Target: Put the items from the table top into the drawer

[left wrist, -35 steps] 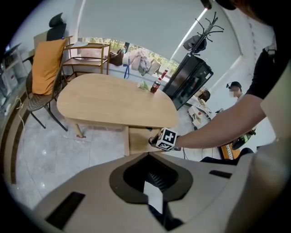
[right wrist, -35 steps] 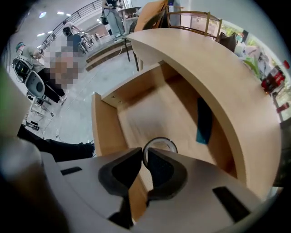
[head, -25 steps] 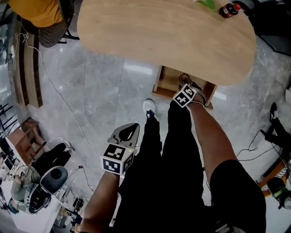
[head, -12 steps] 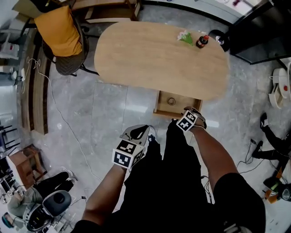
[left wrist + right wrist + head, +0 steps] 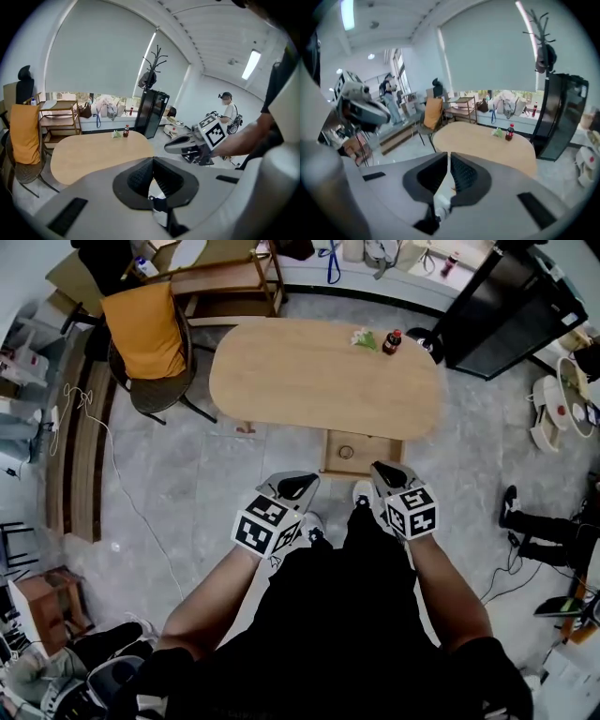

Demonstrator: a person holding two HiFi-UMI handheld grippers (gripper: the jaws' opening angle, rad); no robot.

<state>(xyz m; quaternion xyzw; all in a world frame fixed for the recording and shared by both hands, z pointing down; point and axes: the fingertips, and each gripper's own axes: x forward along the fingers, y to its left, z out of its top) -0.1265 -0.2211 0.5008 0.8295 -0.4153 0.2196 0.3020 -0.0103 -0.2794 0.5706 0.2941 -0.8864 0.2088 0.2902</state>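
Note:
A dark cola bottle [image 5: 392, 341] with a red cap stands upright at the far right end of the oval wooden table [image 5: 309, 381]. Beside it lies a small green and white item [image 5: 364, 337]. Under the table's near edge a wooden drawer [image 5: 375, 457] stands pulled out, with a small round thing [image 5: 346, 453] in it. My left gripper [image 5: 302, 482] and right gripper [image 5: 380, 470] hover side by side above the floor just short of the drawer, both shut and holding nothing. The bottle [image 5: 125, 131] [image 5: 510, 132] shows far ahead in both gripper views.
A chair with an orange cushion [image 5: 145, 334] stands left of the table, a wooden shelf [image 5: 225, 277] behind it. A black cabinet [image 5: 502, 315] is at the far right. Cables run over the grey floor [image 5: 112, 484]. Another person [image 5: 229, 110] stands at the right.
The head view has pulled back and now takes in the whole table. My right gripper has come away from the drawer toward my body; the left gripper has risen level with it.

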